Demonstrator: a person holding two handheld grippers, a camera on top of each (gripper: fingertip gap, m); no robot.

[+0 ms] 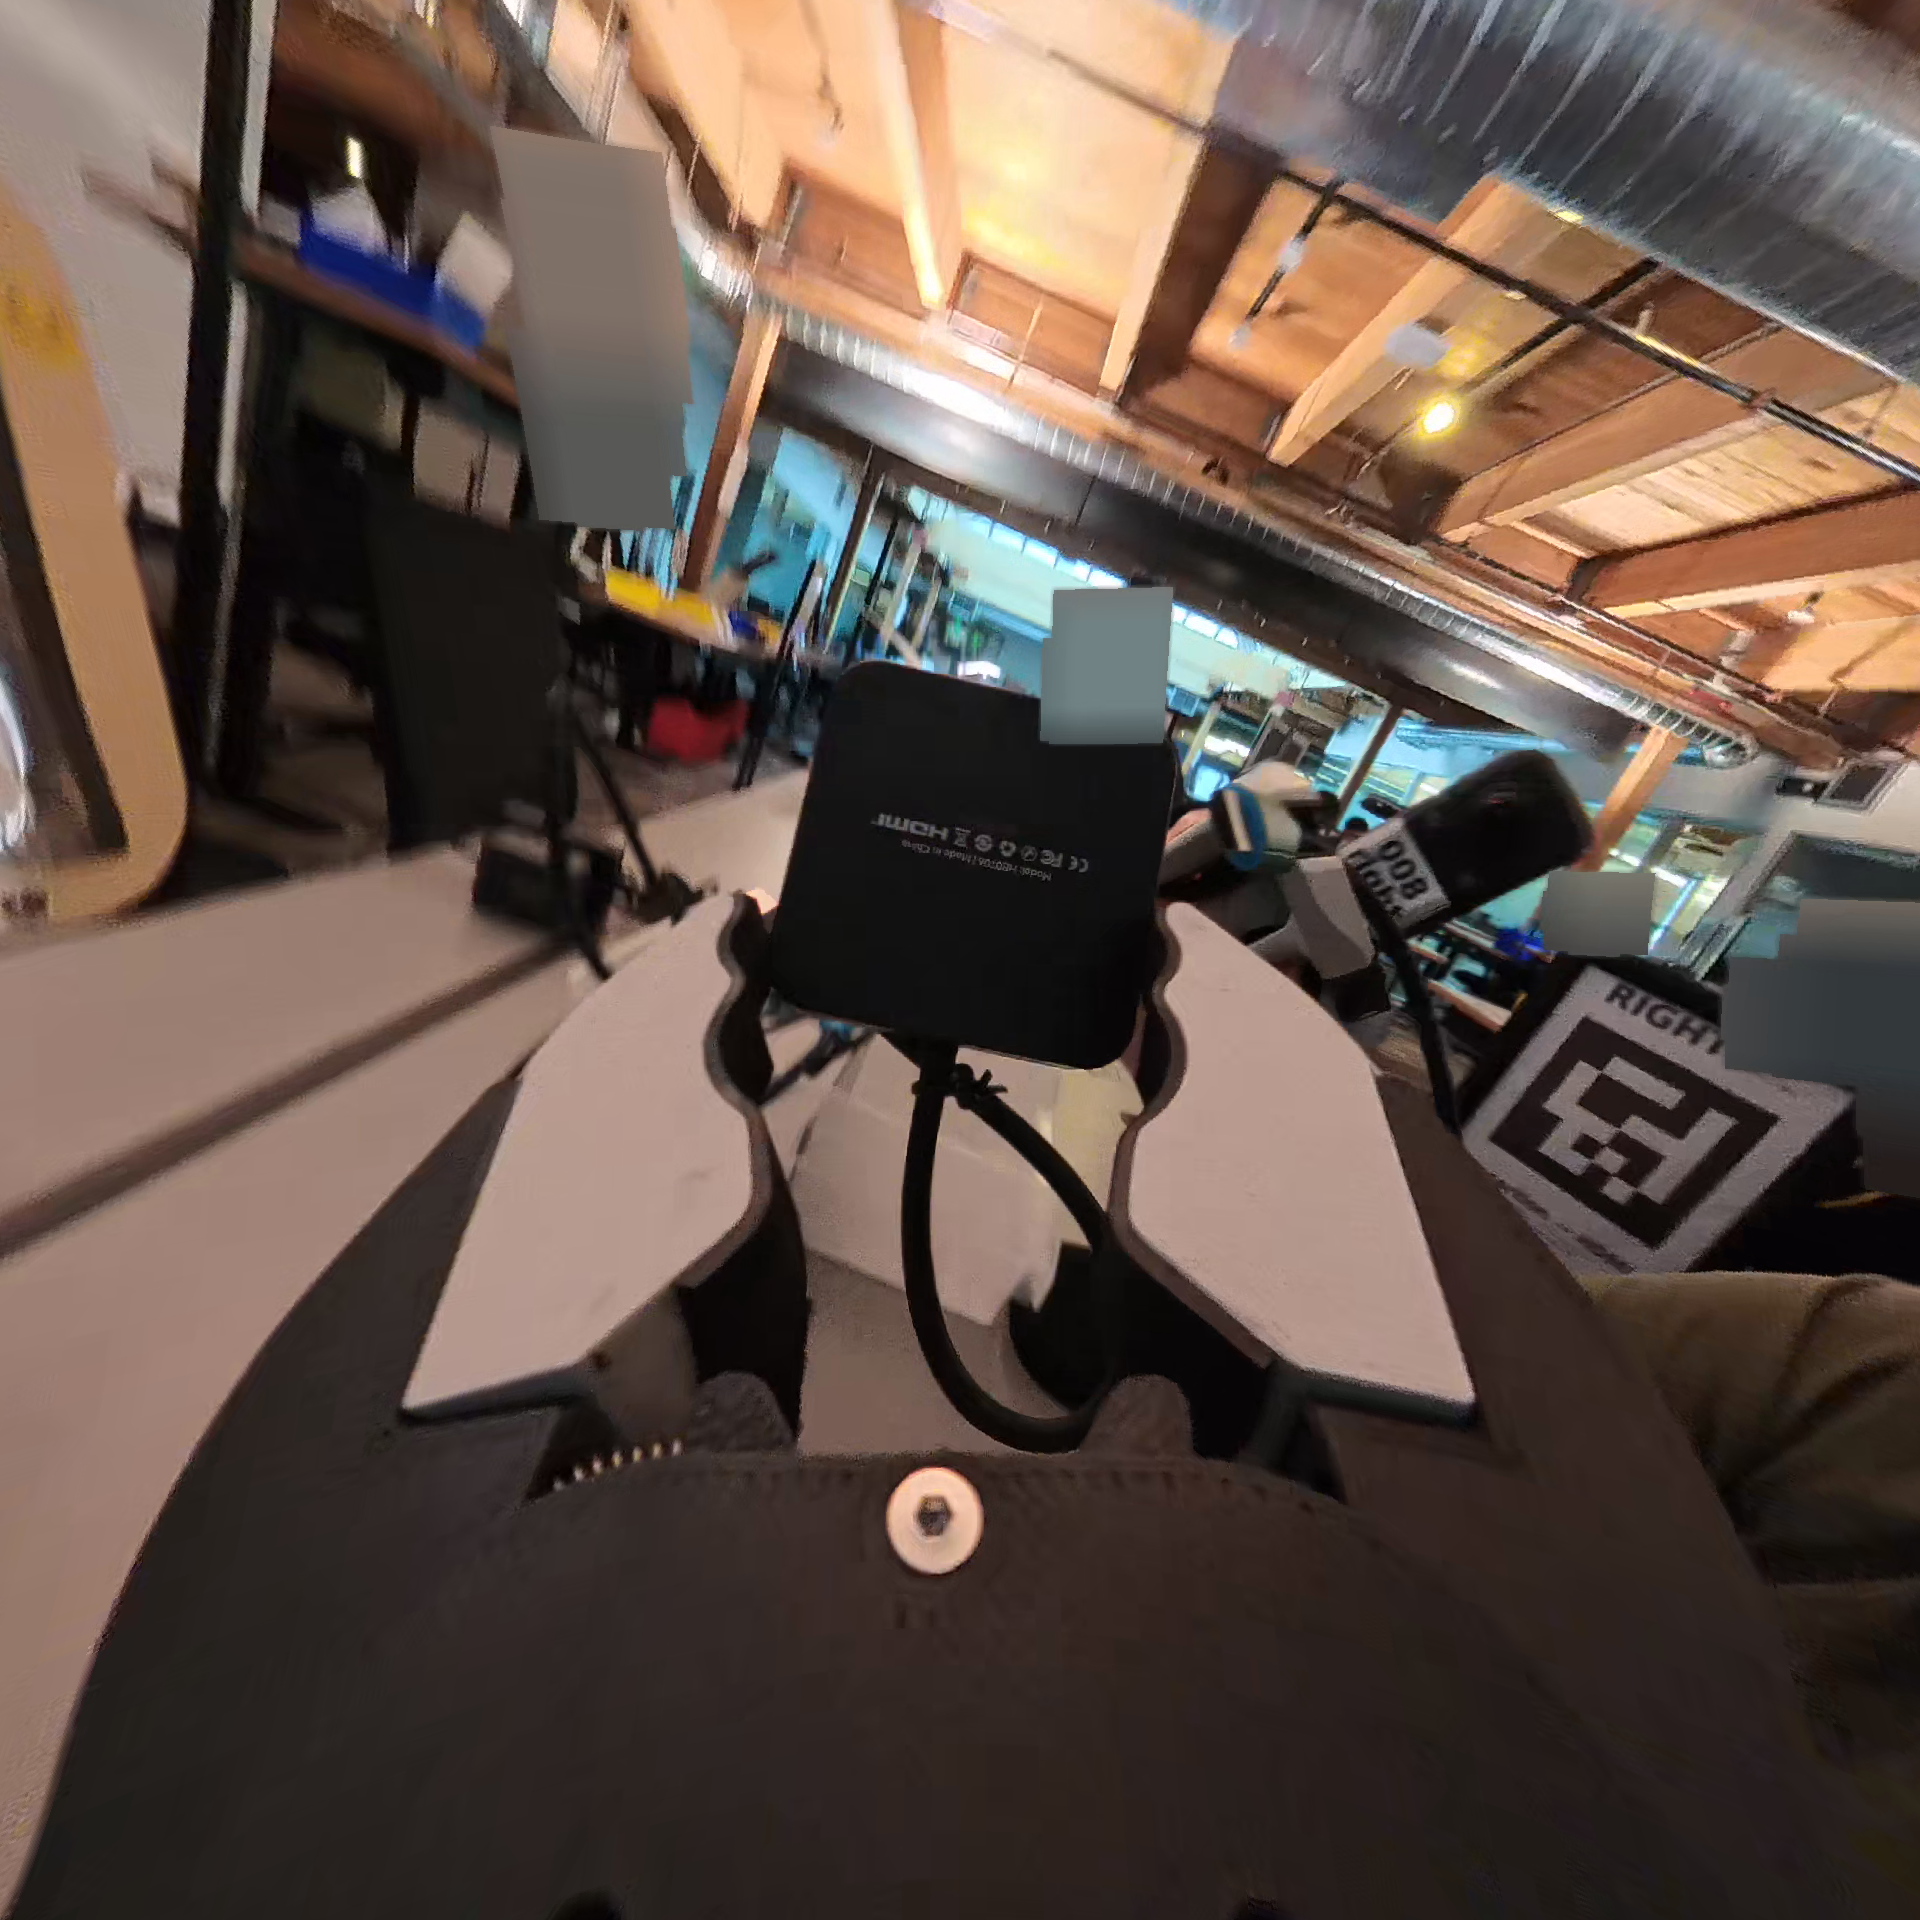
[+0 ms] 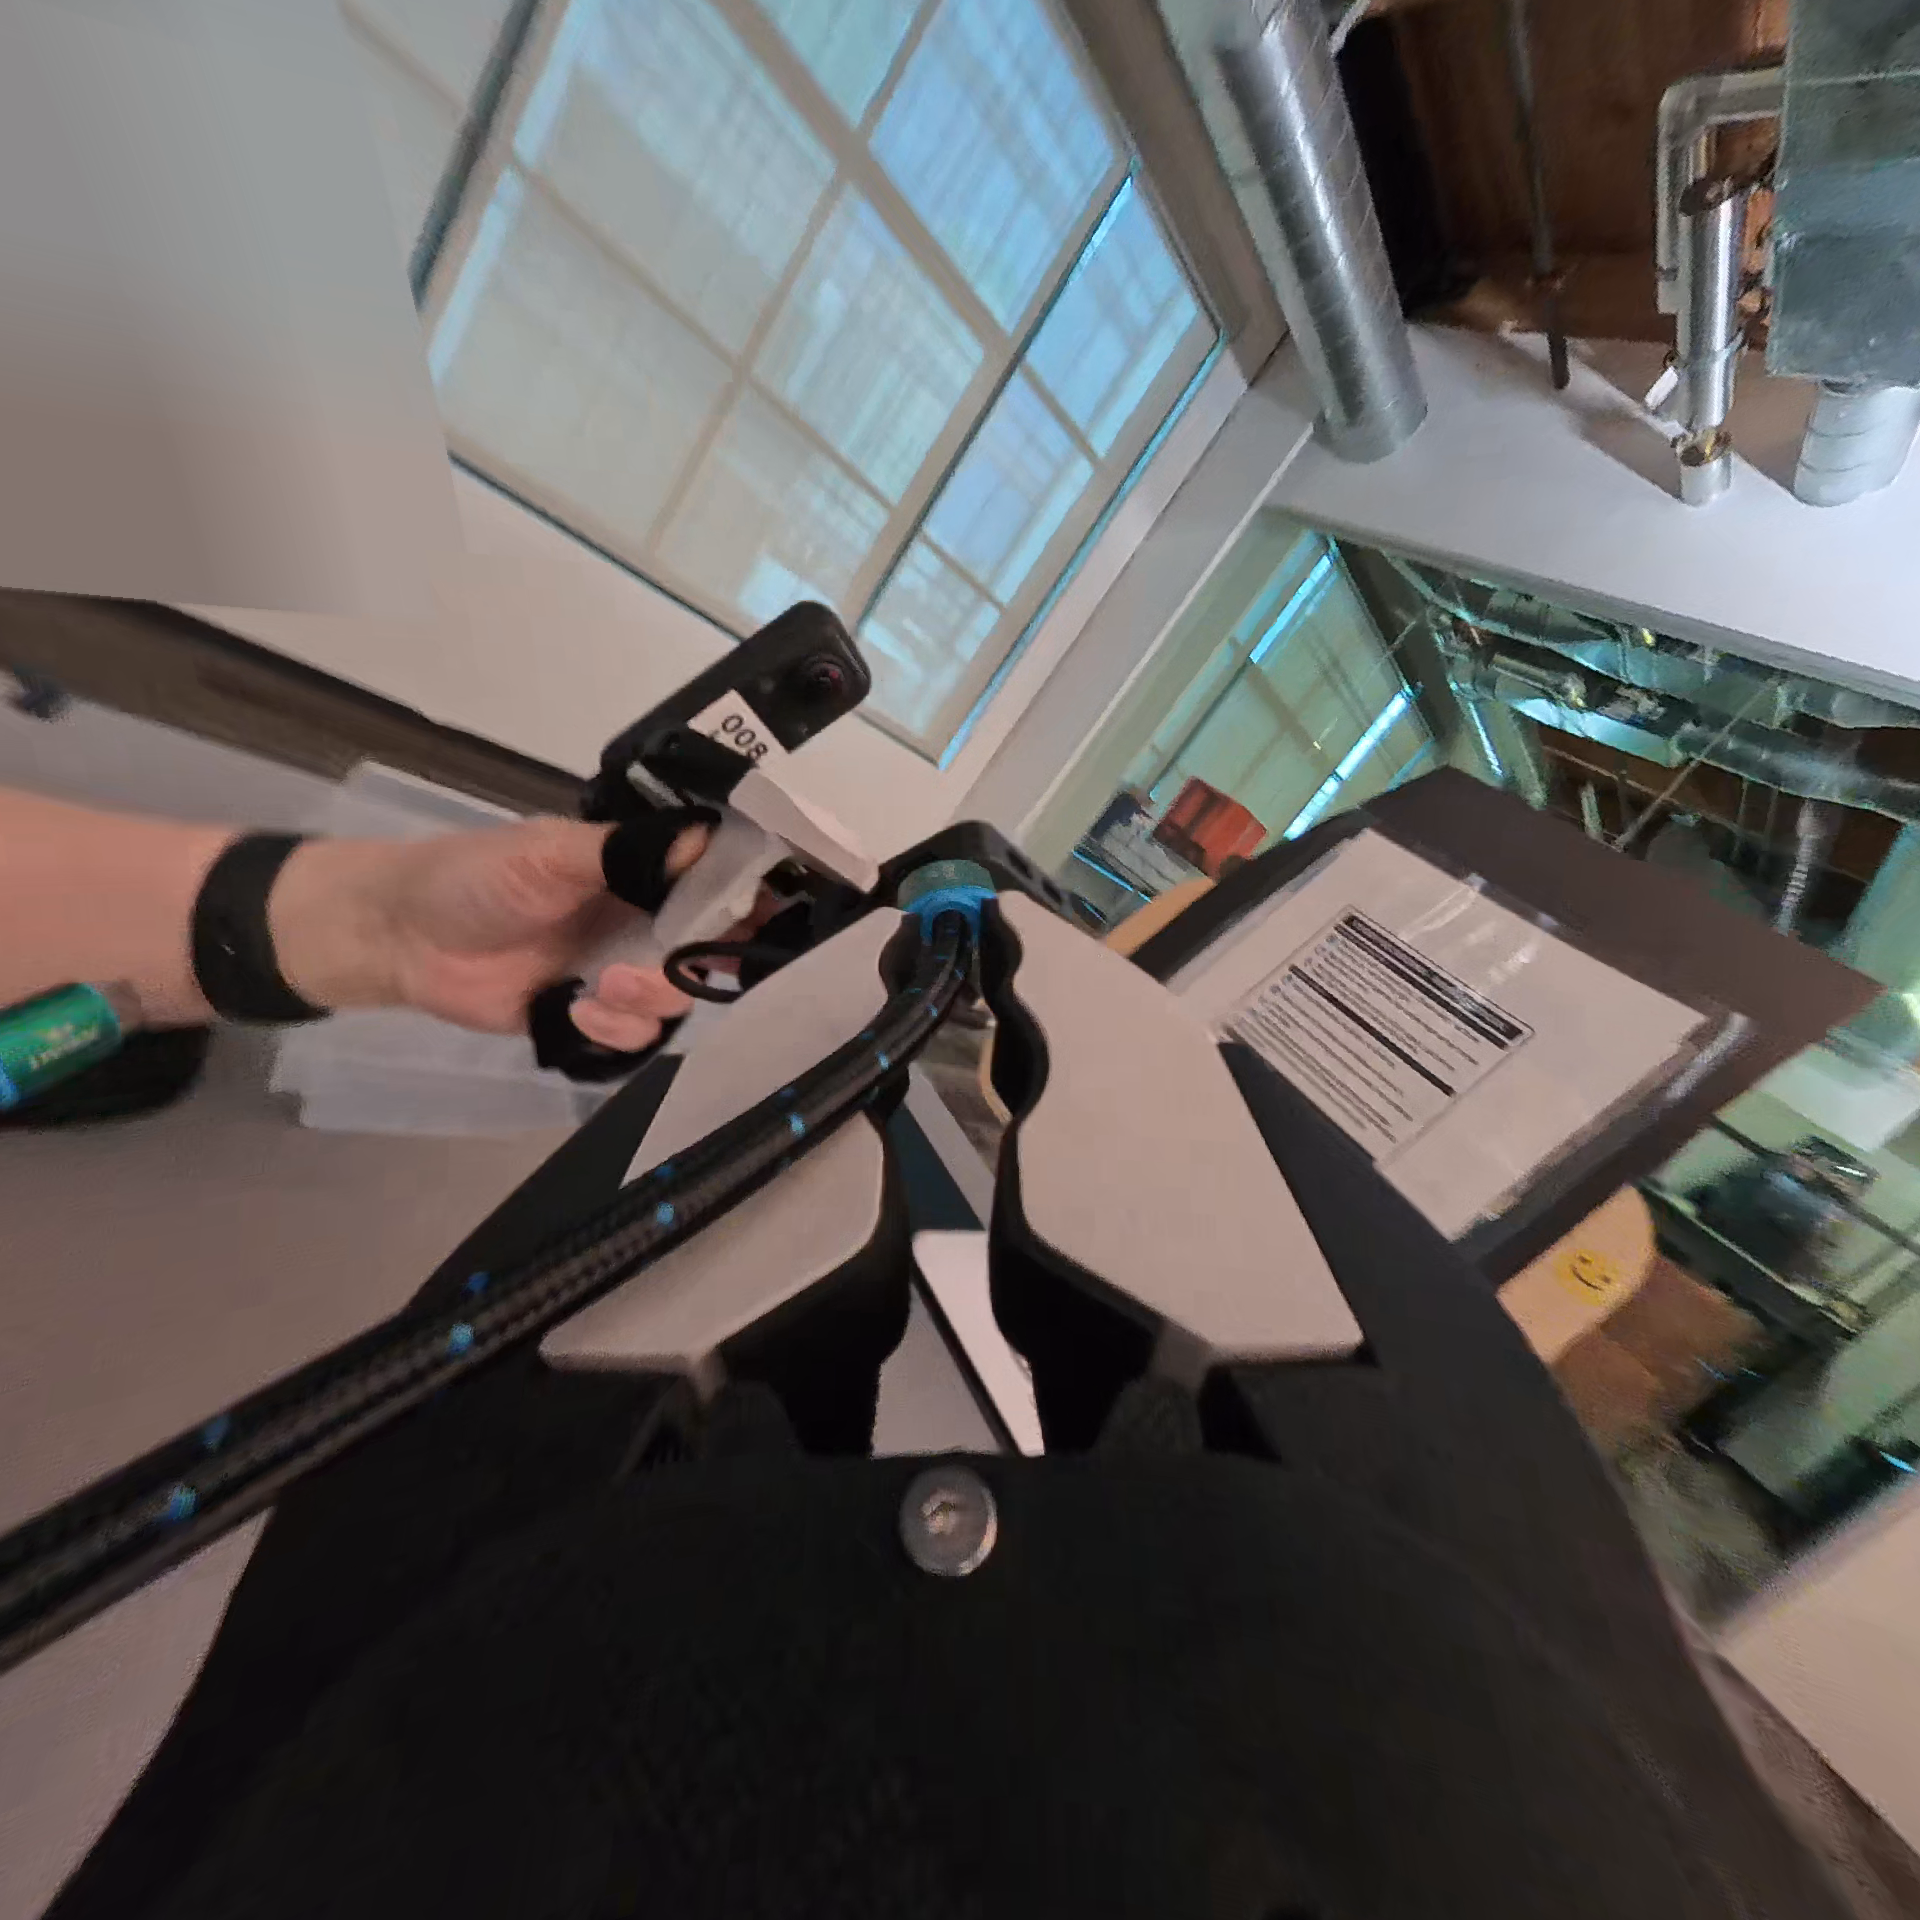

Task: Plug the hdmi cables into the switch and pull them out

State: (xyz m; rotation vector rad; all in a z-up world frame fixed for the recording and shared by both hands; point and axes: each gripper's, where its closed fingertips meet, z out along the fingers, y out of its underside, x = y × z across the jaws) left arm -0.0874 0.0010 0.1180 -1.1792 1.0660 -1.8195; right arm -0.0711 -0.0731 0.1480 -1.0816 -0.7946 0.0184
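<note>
Left gripper clamped on flat black square HDMI switch, held aloft, its short black pigtail looping down between the fingers. Right gripper closed narrow on blue-collared plug of black braided blue-flecked HDMI cable, touching the switch's edge. Judged: insertion or pull-out underway; seating unclear. Printed markings on switch underside, white tags on both cameras; not transcribed.

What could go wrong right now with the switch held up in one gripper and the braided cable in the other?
The left gripper pinches the black switch only by its side edges, so a push from the plug could twist or slip it. The right gripper holds the braided cable just behind its blue-ringed plug, and that cable's weight could tilt the plug off line. The switch's short pigtail lead loops between the fingers and might snag.
</note>
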